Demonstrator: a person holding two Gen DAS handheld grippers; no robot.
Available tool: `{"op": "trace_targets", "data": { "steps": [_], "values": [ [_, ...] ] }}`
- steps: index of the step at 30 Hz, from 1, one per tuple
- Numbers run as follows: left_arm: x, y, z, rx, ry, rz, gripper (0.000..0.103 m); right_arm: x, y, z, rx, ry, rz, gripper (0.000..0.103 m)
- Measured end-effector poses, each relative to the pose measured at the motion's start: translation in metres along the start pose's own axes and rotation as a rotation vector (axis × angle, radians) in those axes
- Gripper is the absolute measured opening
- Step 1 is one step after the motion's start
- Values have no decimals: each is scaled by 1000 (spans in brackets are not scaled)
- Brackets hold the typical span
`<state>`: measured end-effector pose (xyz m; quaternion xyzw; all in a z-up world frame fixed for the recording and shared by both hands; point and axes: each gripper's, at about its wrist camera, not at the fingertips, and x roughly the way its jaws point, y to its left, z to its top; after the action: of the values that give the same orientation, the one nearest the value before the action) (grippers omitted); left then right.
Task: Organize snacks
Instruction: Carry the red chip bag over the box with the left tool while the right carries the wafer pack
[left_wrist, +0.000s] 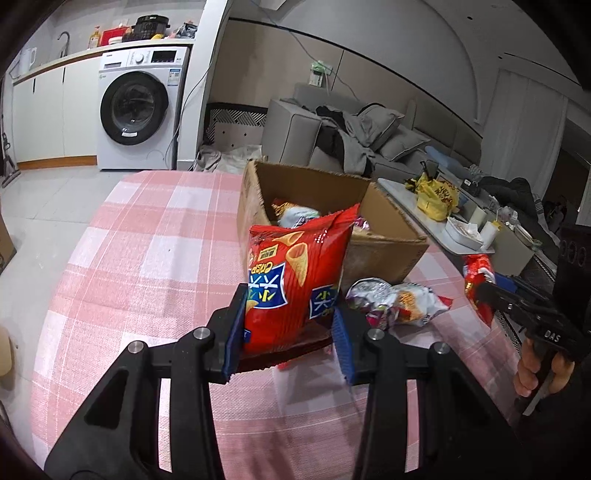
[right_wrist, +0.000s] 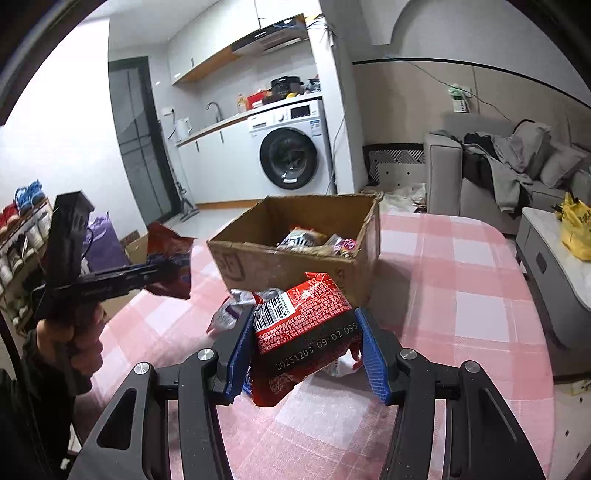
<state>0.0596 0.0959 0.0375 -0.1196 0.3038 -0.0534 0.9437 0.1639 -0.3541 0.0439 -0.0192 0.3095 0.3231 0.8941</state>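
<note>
Snacks were split between the two tools and a cardboard box (left_wrist: 384, 236) that stood near the far edge of the table (left_wrist: 147, 240), its top open and several packets lying inside. The left hand-held gripper (left_wrist: 291, 332) pinched the lower end of a red corn-cone crisp bag (left_wrist: 291, 280) between its blue pads, holding it upright and clear of the cloth just in front of the box. The right hand-held gripper (right_wrist: 303, 350) was clamped on a second red packet (right_wrist: 306, 328), barcode and date stamp facing the camera, also lifted above the table. A crumpled silvery packet (left_wrist: 395, 301) lay on the cloth just beside the box's near wall. The table wore a pink and white checked cloth and had rounded corners. Beyond it, a white washing machine (left_wrist: 138, 110) sat under a kitchen counter that carried a black cooker and bottles, and a grey sofa (left_wrist: 354, 136) heaped with clothes stood by the wall. A white side table to the right carried a yellow bag (left_wrist: 437, 199) and containers. A shoe rack (right_wrist: 22, 236) stood at the far left of the right wrist view.
</note>
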Motion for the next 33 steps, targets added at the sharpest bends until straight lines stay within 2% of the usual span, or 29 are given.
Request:
{"op": "trace_targets", "data": {
  "steps": [17, 26, 33],
  "values": [
    [-18, -25, 36, 35, -65, -9, 38, 11, -13, 44, 72, -55, -11, 54],
    [-7, -37, 63, 45, -81, -14, 38, 34, -7, 62, 84, -63, -7, 54],
    [15, -42, 79, 45, -77, -9, 38, 57, -14, 70, 143, -59, 4, 54]
  ]
}}
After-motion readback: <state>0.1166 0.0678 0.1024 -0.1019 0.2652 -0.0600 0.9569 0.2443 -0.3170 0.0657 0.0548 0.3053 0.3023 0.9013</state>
